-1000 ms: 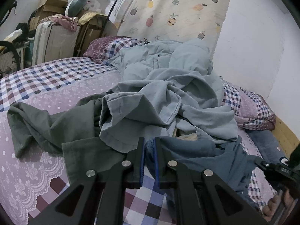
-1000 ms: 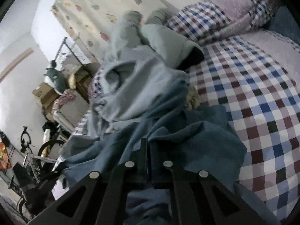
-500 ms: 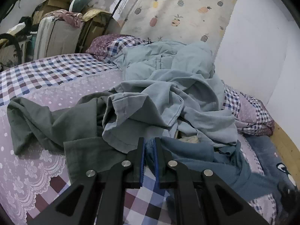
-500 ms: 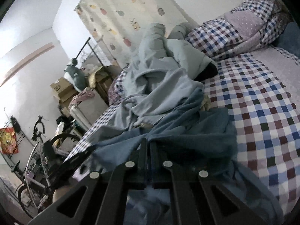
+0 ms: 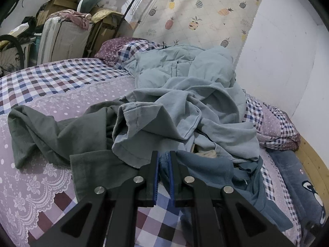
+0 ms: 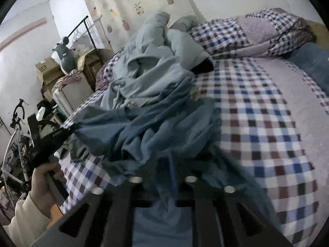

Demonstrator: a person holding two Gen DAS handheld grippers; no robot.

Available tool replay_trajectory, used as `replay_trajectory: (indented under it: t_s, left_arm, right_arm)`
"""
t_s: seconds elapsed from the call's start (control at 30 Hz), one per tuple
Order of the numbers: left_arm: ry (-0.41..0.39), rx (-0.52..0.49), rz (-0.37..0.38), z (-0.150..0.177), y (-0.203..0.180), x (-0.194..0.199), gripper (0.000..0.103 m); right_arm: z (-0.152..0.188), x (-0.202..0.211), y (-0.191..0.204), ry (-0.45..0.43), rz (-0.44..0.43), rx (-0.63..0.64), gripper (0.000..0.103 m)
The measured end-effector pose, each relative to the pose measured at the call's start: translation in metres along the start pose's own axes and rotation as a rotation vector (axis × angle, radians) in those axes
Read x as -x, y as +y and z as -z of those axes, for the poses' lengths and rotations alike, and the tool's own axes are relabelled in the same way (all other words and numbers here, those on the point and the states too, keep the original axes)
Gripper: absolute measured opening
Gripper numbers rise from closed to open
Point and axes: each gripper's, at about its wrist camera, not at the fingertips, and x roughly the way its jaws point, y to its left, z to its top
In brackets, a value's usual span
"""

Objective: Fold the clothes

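A dark blue garment (image 5: 216,170) lies crumpled on the checked bed (image 5: 51,82), in front of a light blue-grey pile of clothes (image 5: 174,111) and a grey-green garment (image 5: 57,131). My left gripper (image 5: 164,160) is shut on an edge of the blue garment. In the right wrist view a hand (image 6: 45,177) holds that left gripper (image 6: 72,128), with the blue garment (image 6: 144,127) stretching from it. My right gripper (image 6: 164,164) is blurred. Its jaws are opening, and loose blue cloth still lies between them.
A checked quilt (image 5: 273,127) and the wooden bed frame (image 5: 314,164) are at the right. A suitcase (image 5: 61,39), boxes and a bicycle (image 6: 16,135) stand beyond the bed's left side. A pineapple curtain (image 5: 197,14) hangs on the back wall.
My right gripper has swung sideways and rolled, drawing the blue garment out, and its jaws have parted. It has left the left wrist view. The left gripper has kept its grip and place.
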Motion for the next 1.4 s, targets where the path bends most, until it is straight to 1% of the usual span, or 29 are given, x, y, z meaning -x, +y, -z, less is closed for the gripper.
replay_trajectory:
  t_s: [0.03,0.07,0.1,0.2,0.27,0.4,0.53,0.7,0.9,1.1,1.17,1.2,1.23,1.27,1.33,1.4]
  left_arm:
    - [-0.001,-0.001,0.000,0.000,0.000,0.000,0.008]
    - [-0.001,-0.002,0.000,0.000,0.000,0.000,0.008]
    - [-0.001,-0.002,0.000,0.000,-0.001,0.001,0.008]
    - [-0.001,0.000,0.005,0.000,-0.001,0.002,0.008]
    - [-0.001,0.002,0.009,0.000,-0.001,0.002,0.008]
    - [-0.003,-0.002,0.014,0.000,-0.002,0.002,0.008]
    - [-0.001,0.005,0.025,-0.001,-0.002,0.002,0.008]
    - [0.002,0.017,0.036,-0.001,-0.001,0.002,0.008]
    - [0.003,0.019,0.047,-0.001,-0.001,0.003,0.008]
    - [0.007,0.023,0.053,-0.002,0.000,0.002,0.008]
    - [0.010,0.025,0.054,-0.002,0.000,0.001,0.008]
    - [0.012,0.027,0.055,-0.002,0.001,0.000,0.008]
    - [0.013,0.028,0.054,-0.002,0.001,0.000,0.008]
    - [0.014,0.029,0.054,-0.002,0.001,0.000,0.008]
    - [0.015,0.030,0.054,-0.001,0.002,0.000,0.008]
    - [0.015,0.032,0.054,-0.001,0.002,0.001,0.008]
  right_arm:
    - [-0.005,0.002,0.001,-0.010,-0.004,0.002,0.043]
    - [-0.011,0.004,0.002,-0.020,-0.008,0.004,0.046]
    - [-0.016,0.005,0.003,-0.029,-0.012,0.006,0.047]
    - [-0.037,-0.006,0.010,-0.025,-0.003,0.020,0.048]
    - [-0.051,-0.021,0.014,-0.008,0.003,0.030,0.049]
    - [-0.077,-0.063,0.010,0.065,0.001,-0.018,0.049]
    - [-0.096,-0.108,-0.001,0.127,0.011,-0.079,0.049]
    - [-0.105,-0.157,-0.013,0.197,0.055,-0.110,0.049]
    - [-0.109,-0.184,-0.015,0.233,0.117,-0.079,0.049]
    - [-0.104,-0.206,-0.020,0.266,0.130,-0.087,0.049]
    - [-0.102,-0.208,-0.020,0.262,0.122,-0.086,0.045]
    - [-0.102,-0.206,-0.019,0.255,0.122,-0.079,0.034]
    - [-0.103,-0.203,-0.017,0.241,0.133,-0.068,0.020]
    - [-0.104,-0.199,-0.015,0.228,0.144,-0.058,0.015]
    - [-0.106,-0.191,-0.009,0.202,0.157,-0.039,0.010]
    - [-0.107,-0.181,-0.004,0.174,0.161,-0.020,0.009]
